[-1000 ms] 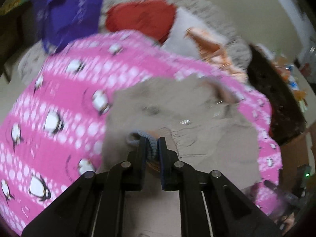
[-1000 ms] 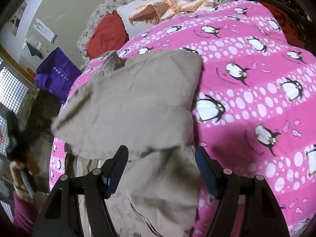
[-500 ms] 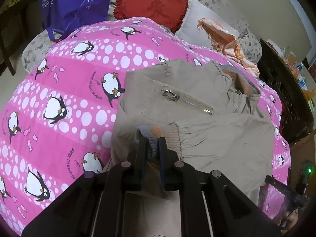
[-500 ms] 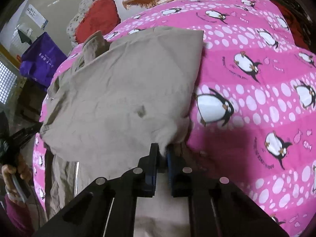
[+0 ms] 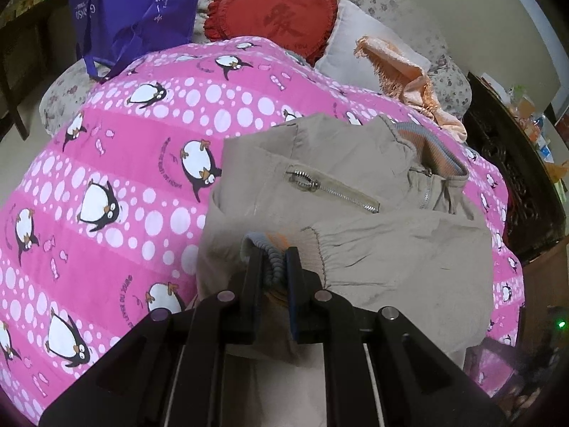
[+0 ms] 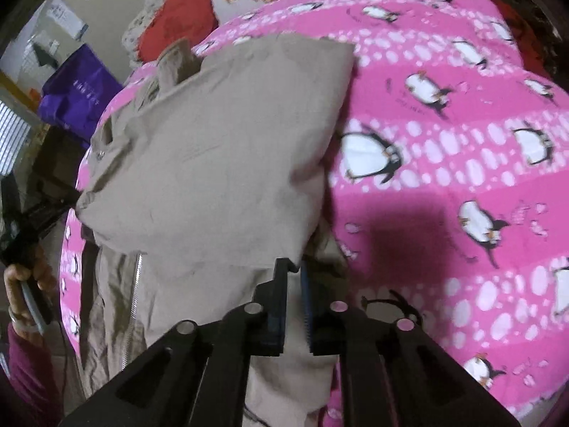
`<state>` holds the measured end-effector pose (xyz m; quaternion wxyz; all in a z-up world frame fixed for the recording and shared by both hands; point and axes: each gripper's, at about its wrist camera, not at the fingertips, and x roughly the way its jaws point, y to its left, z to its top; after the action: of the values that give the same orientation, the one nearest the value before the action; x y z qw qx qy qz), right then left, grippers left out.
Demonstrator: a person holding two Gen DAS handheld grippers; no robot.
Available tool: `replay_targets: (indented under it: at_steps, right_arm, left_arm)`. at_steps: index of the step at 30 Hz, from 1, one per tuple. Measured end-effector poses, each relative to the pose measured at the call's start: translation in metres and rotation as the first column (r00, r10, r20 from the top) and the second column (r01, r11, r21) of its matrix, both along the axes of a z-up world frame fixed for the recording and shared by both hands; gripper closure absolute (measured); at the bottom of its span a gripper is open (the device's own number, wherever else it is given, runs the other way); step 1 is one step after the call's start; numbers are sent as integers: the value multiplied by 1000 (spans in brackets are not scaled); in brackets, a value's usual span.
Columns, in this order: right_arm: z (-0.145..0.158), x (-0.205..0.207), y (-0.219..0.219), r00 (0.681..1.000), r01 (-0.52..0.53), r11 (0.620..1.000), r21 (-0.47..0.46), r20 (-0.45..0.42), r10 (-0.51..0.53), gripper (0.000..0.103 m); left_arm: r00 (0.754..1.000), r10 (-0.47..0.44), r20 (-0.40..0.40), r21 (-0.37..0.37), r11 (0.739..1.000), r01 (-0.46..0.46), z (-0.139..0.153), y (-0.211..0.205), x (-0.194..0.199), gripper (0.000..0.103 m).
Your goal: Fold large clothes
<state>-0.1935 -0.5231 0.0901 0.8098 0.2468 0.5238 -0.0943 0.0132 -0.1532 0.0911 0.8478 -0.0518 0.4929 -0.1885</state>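
A beige zip jacket lies on a pink penguin blanket, its sleeve folded across the body. My left gripper is shut on the sleeve's grey ribbed cuff just above the jacket. In the right wrist view the jacket fills the left half, and my right gripper is shut on its beige fabric at the near right edge. The left gripper and the hand that holds it show at the far left there.
A purple bag, a red heart cushion, a white pillow and an orange fringed cloth lie at the bed's far end. Dark wooden furniture stands along the right side.
The right gripper closed on the jacket fabric, having been open a second ago. The left gripper kept hold of the cuff and brought the sleeve down across the jacket.
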Motion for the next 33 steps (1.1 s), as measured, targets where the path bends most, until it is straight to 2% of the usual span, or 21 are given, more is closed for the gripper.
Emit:
replay_targets:
  at_steps: [3, 5, 7, 10, 12, 14, 15, 18, 19, 24, 27, 33]
  right_arm:
    - [20, 1, -2, 998, 10, 1000, 1, 67, -10, 77]
    - [31, 9, 6, 995, -23, 1000, -18, 101, 24, 68]
    - [35, 22, 17, 993, -63, 996, -60, 96, 69, 65]
    - [30, 50, 36, 990, -117, 987, -113, 65, 125, 66]
    - [21, 66, 44, 990, -131, 984, -124, 39, 136, 66]
    - [15, 76, 45, 990, -129, 984, -125, 37, 134, 65]
    - [11, 81, 44, 992, -118, 984, -134, 29, 123, 65]
    - [3, 85, 39, 996, -84, 988, -132, 15, 87, 65]
    - [1, 85, 37, 997, -76, 990, -123, 19, 79, 64]
    - [5, 87, 28, 998, -37, 992, -120, 42, 42, 62]
    - [12, 85, 20, 997, -1, 992, -126, 82, 12, 52]
    - [3, 110, -7, 997, 35, 987, -160, 76, -23, 51]
  left_arm:
    - [1000, -1, 5, 14, 1000, 1, -2, -2, -1, 93]
    - [1000, 0, 11, 28, 1000, 0, -3, -4, -2, 91]
    - [1000, 3, 11, 33, 999, -3, -2, -4, -2, 91]
    - [1000, 5, 4, 37, 999, -5, -1, -4, -3, 86]
    - [1000, 3, 8, 47, 999, -4, 0, -4, -4, 81]
    - [1000, -3, 18, 61, 998, 2, 4, -4, -6, 62]
    - [1000, -4, 22, 64, 998, 3, 6, -3, -8, 57]
    - [999, -17, 40, 59, 998, 15, 14, -3, -13, 50]
    - [999, -22, 48, 62, 998, 19, 17, -3, -15, 45]
    - [995, -62, 80, 67, 996, 56, 26, -14, -27, 43]
    - [992, -79, 95, 92, 993, 71, 24, -21, -30, 42]
    - [996, -70, 58, 139, 988, 62, -3, -31, -20, 42]
